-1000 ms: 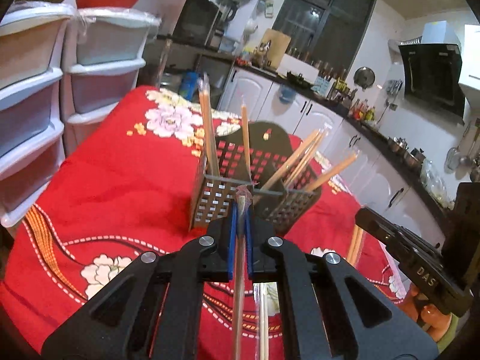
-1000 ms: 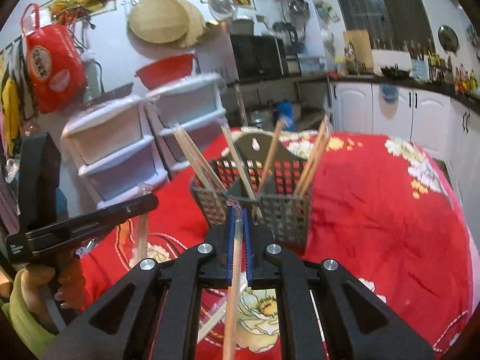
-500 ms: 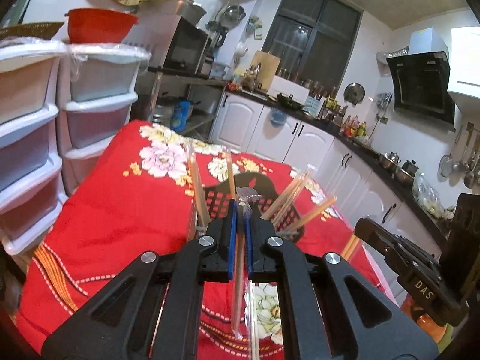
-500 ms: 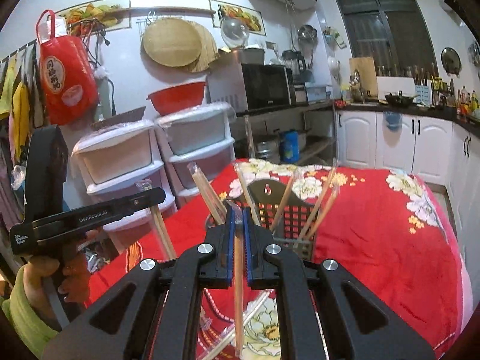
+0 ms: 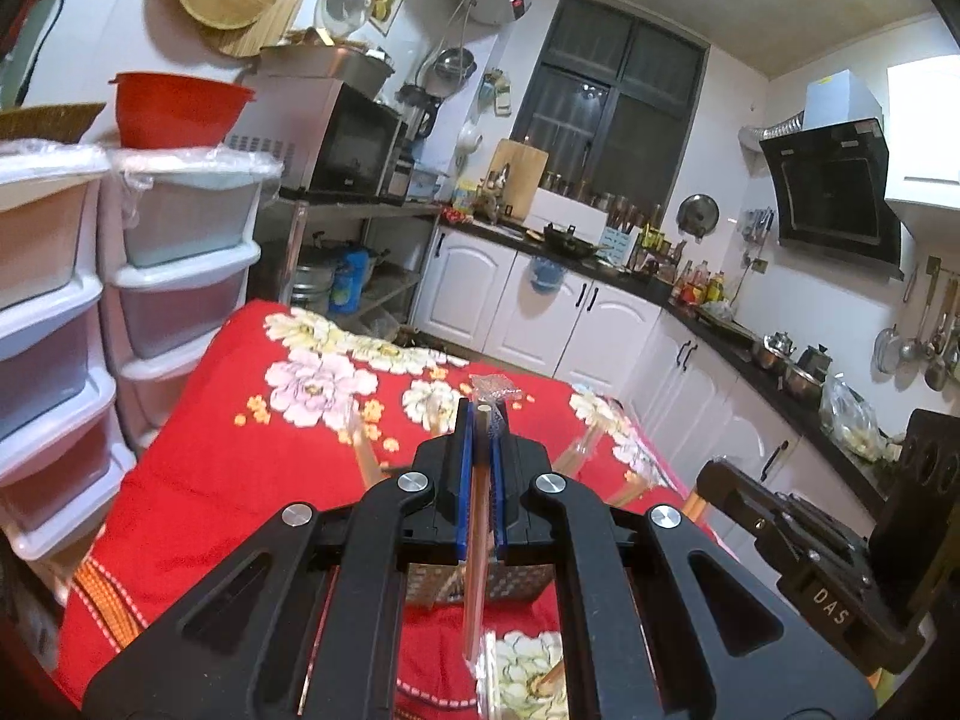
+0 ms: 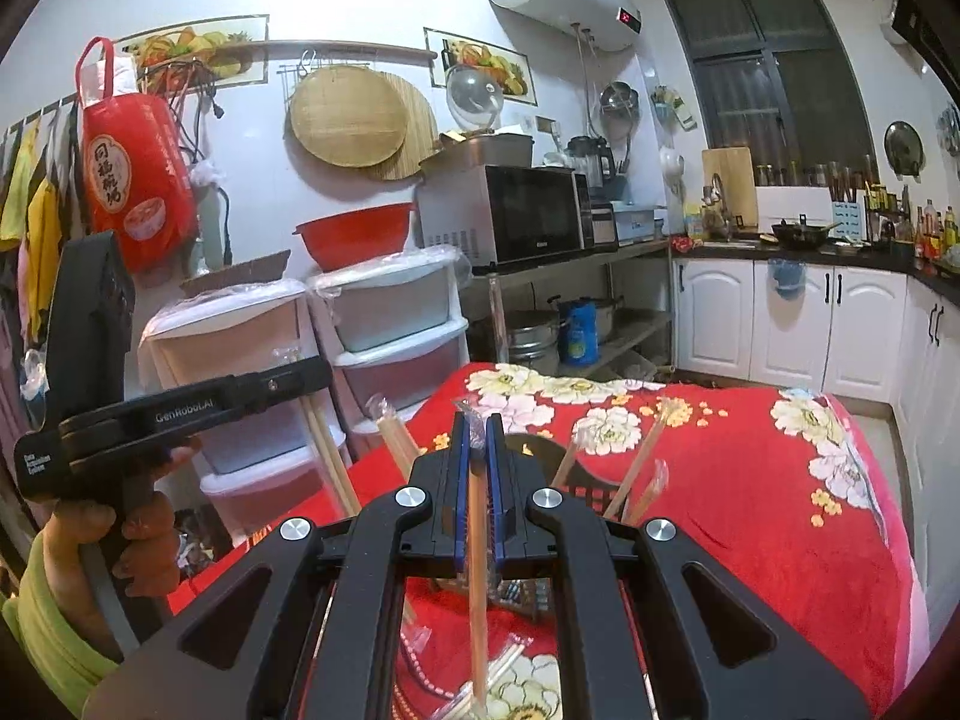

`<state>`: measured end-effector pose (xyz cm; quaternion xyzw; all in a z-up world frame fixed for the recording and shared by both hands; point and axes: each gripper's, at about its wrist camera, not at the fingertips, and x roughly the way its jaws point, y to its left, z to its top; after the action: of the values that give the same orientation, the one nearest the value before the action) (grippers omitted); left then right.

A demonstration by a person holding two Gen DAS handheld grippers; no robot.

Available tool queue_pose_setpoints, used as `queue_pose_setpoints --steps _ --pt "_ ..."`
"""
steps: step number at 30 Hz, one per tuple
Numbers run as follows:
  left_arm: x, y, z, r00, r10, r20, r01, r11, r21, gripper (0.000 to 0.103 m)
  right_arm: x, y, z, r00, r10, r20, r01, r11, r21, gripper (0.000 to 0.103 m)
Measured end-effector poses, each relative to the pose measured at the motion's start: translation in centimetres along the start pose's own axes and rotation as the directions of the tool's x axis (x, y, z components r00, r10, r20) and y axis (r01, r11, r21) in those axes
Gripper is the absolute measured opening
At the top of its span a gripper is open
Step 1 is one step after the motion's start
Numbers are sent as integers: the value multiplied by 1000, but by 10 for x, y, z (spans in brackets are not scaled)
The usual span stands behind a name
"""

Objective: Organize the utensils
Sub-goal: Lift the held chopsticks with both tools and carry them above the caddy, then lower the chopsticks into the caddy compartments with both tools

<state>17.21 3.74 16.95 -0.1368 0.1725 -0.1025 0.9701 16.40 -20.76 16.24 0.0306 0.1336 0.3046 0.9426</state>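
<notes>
Both grippers are clamping plastic-wrapped wooden chopsticks: left gripper (image 5: 480, 414) and right gripper (image 6: 478, 426) are hovering above the dark perforated metal holder (image 6: 576, 480), which is sitting just below and beyond, chopsticks hanging lengthwise downward.

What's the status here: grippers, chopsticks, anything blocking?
Left gripper shut on wrapped chopstick. Right gripper shut on another. Holder below, partly hidden by the grippers. Nothing blocking seen.
</notes>
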Motion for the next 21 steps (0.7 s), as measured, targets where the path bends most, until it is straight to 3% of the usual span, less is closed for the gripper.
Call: queue_pose_setpoints --steps 21 --pt "13 -14 54 991 71 110 -76 997 35 1 16 -26 61 994 -48 102 48 999 -1 6"
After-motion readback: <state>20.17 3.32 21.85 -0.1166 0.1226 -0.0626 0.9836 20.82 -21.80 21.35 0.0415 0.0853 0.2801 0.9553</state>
